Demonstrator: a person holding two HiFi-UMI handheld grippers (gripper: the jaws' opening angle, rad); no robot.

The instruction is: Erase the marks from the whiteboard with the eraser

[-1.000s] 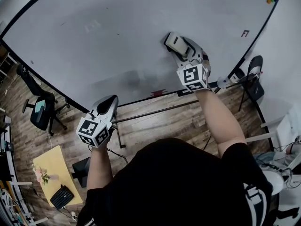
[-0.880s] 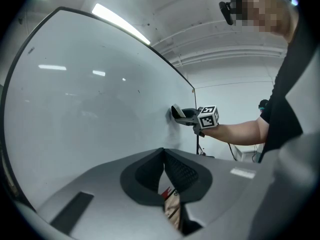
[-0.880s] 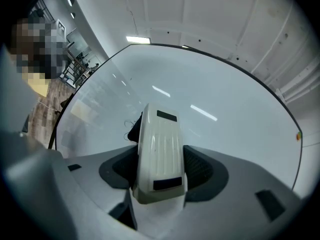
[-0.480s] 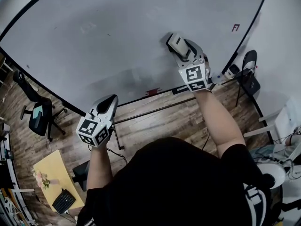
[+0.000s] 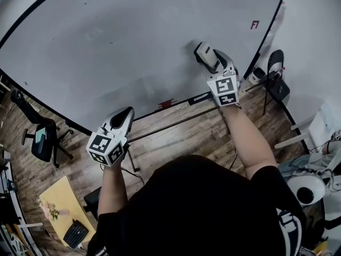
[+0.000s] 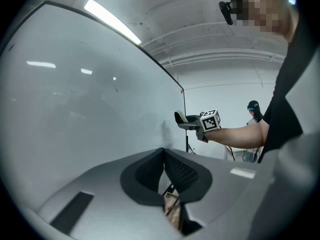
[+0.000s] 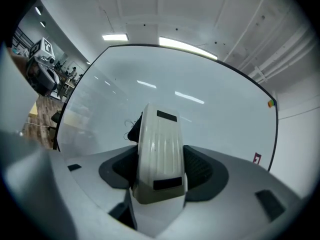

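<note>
The white eraser (image 7: 159, 151) is clamped between the jaws of the right gripper (image 5: 209, 58), standing upright between the two dark pads in the right gripper view. In the head view it sits right of centre in the upper half of the frame, its far end turned toward the whiteboard (image 5: 117, 36); whether it presses on the surface cannot be told. A thin dark scribble (image 7: 129, 125) shows on the board just left of the eraser. A faint grey smudge (image 5: 149, 88) lies lower on the board, toward the middle of the frame. A small red mark (image 5: 254, 24) sits near the board's right edge.

The left gripper (image 5: 126, 113) is held at lower left, off the board's bottom edge and well apart from the eraser. Its jaws are together with nothing between them.

Below the board is a wooden floor (image 5: 181, 135). An office chair (image 5: 40, 137) stands at the left edge, and a yellow table (image 5: 56, 196) with a keyboard (image 5: 74, 232) is at bottom left.
</note>
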